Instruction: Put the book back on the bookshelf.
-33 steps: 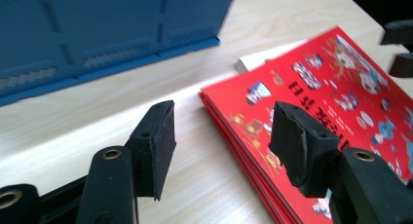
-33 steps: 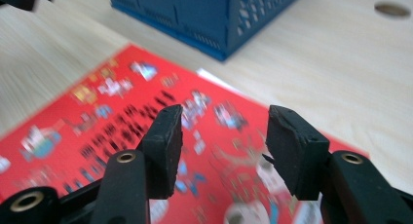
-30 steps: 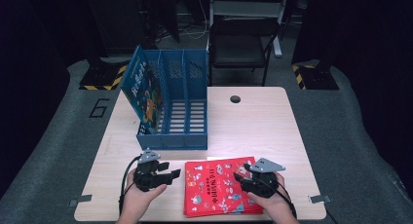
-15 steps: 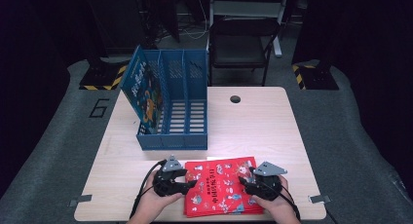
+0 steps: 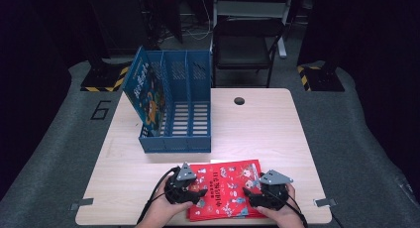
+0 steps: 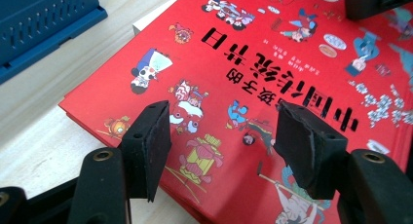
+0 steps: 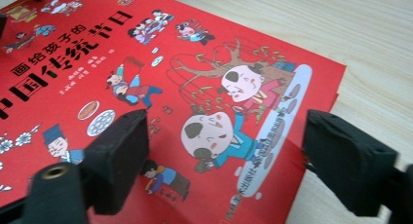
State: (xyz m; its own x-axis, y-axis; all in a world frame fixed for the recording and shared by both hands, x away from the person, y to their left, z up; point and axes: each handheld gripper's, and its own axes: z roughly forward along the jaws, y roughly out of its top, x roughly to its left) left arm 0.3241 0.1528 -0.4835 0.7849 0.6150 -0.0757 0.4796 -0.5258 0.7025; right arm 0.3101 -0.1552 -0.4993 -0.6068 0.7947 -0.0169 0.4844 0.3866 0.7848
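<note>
A red picture book [image 5: 225,188] lies flat near the table's front edge, cover up [image 6: 272,53] [image 7: 195,87]. A pale edge of something flat pokes out beneath its far corner. My left gripper [image 5: 197,192] hovers over the book's left edge, and its jaws [image 6: 224,117] have just been opening, with the cover below them and nothing pinched. My right gripper [image 5: 250,193] sits over the book's right part. Its jaws [image 7: 226,126] have just been opening wide above the cover, gripping nothing.
A blue file rack [image 5: 176,143] with three compartments stands behind the book, and its corner shows in the left gripper view [image 6: 39,19]. A blue picture book [image 5: 146,96] leans in its left compartment. A round cable hole [image 5: 239,100] is at the table's back.
My left gripper moved right from the bare table onto the red book's left edge. My right gripper stayed in place while its jaws spread.
</note>
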